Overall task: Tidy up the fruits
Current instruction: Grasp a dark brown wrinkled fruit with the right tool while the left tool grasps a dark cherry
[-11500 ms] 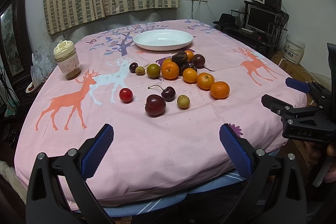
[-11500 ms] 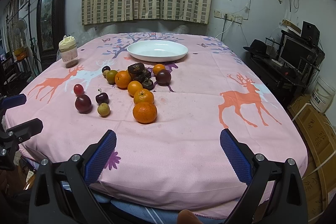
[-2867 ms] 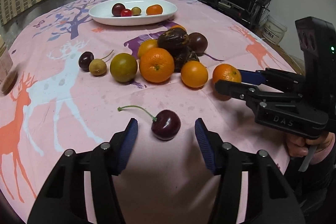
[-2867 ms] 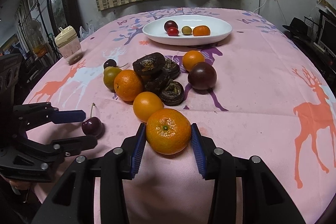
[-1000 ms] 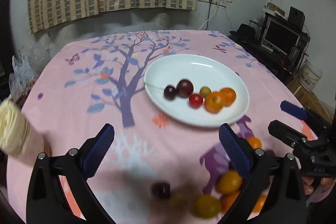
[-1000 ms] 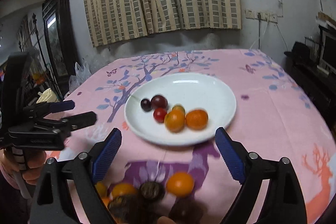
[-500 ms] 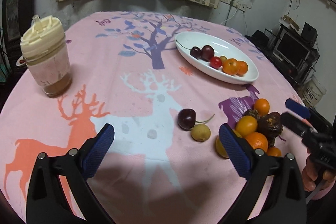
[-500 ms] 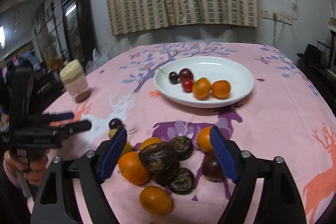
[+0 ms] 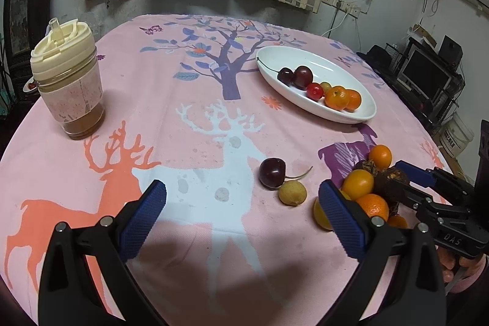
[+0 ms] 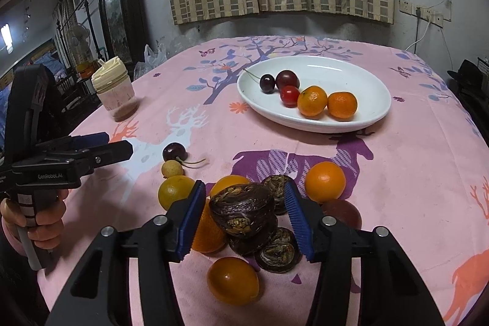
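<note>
My right claw (image 10: 243,214) is partly spread, blue pads either side of the top wrinkled dark-brown fruit (image 10: 243,211) in the pile; I can't tell whether the pads touch it. My left claw (image 9: 241,214) is spread wide, holding nothing, over bare pink deer-print cloth on the surface (image 9: 183,118).

Right view only:
- full pile under the claw: more wrinkled dark fruits, an orange tangerine (image 10: 325,181) on the right, a yellow-orange round fruit (image 10: 233,280) nearest the camera, another yellow one (image 10: 174,191) on the left
- my left hand (image 10: 33,219) gripping the left claw's handle

Left view only:
- a small red-filled dish behind the lidded plastic cup (image 9: 68,81) at the far left edge
- the pile is half hidden behind my right-hand finger and the right claw's body

Both views:
- white oval plate (image 10: 360,118) at the far side holding two dark cherries, a red cherry tomato and two tangerines; the left view adds a small yellow-green fruit behind the tomato, hidden in the right view
- loose dark cherry with stem (image 9: 272,172) touching a small pale yellow fruit (image 9: 292,193), on the cloth between the claws, just left of the pile
</note>
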`<state>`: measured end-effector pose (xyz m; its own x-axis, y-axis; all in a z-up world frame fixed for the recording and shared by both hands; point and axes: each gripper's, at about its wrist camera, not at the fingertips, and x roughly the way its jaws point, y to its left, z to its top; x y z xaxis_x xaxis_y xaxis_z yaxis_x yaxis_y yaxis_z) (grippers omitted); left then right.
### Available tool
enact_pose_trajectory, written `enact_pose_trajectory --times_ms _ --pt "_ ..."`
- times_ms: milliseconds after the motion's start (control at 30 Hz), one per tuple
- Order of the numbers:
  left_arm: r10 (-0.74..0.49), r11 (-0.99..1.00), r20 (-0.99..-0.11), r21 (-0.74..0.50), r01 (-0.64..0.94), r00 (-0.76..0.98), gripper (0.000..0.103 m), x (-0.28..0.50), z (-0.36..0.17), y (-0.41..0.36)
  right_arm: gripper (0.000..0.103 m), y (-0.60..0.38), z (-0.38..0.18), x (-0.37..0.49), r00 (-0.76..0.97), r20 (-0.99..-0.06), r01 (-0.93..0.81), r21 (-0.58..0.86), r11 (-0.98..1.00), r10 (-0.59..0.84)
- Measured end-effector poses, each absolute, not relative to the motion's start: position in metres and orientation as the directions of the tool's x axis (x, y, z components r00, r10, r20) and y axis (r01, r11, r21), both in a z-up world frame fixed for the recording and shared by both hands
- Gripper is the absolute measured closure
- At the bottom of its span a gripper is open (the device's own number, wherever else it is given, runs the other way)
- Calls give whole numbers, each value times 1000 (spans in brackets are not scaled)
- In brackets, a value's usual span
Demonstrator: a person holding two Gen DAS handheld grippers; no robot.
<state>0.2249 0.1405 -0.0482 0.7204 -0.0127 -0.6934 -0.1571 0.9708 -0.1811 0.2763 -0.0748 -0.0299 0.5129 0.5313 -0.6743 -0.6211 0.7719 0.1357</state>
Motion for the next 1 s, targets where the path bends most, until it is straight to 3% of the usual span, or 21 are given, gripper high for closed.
enact_pose_trajectory --times_ms 200,400,433,567,767,1000 --pt "-15 971 -695 -182 -157 719 5 225 -48 141 59 -74 -32 278 492 -689 -625 146 767 532" --pt "-59 975 -697 -193 -108 715 5 227 -50 137 60 -85 -25 279 517 -654 -601 183 778 553" --pt "-90 973 -697 -213 -85 711 7 229 -50 136 60 -90 -23 280 520 -641 -592 207 779 565" --pt "-137 978 -741 -205 -27 657 50 250 -58 133 60 -103 -21 287 527 -620 -551 272 789 582" --pt "-204 963 -763 -268 -13 614 55 280 -61 138 60 -101 -21 288 526 -628 -551 261 792 573" --pt "-193 969 -809 -247 -23 556 62 301 -70 128 60 -104 -19 289 522 -621 -552 277 787 585"
